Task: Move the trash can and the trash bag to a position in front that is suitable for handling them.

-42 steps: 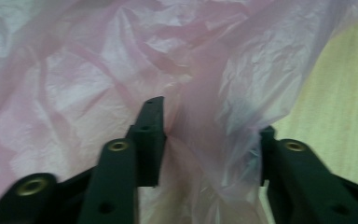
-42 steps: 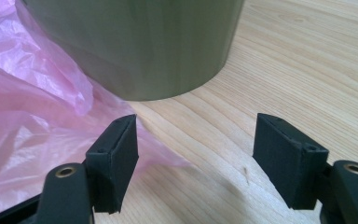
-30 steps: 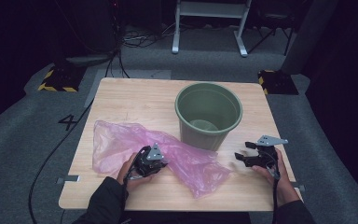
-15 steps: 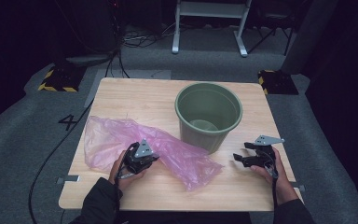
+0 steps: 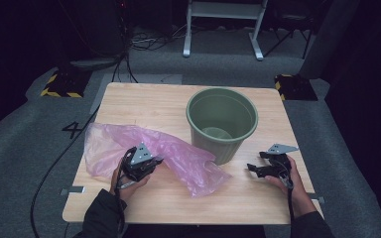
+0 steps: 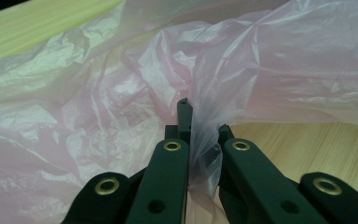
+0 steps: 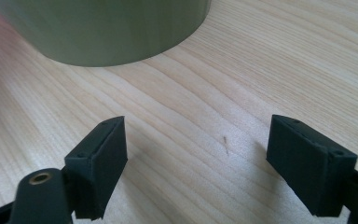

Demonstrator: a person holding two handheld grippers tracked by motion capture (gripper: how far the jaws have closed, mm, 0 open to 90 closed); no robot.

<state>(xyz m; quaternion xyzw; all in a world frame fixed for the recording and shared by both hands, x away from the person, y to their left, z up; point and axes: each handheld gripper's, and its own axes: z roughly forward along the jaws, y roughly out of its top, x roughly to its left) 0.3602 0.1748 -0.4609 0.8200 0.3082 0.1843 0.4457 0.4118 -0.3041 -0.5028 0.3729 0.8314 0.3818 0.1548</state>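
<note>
High view, L gripper [image 5: 155,161] clamped on pink bag [image 5: 178,156], raised; R gripper [image 5: 256,168] jaws apart, low over table [image 5: 154,104]

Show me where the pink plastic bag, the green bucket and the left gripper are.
pink plastic bag [image 5: 183,161], high view, crumpled middle.
green bucket [image 5: 228,144], high view, outer wall.
left gripper [image 6: 200,135], left gripper view, between its fingertips.

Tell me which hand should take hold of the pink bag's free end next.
Right. The left tool is already shut on a fold of the pink bag. The right tool is open, holds nothing, and sits beside the green bucket, close to the bag's loose end.
</note>
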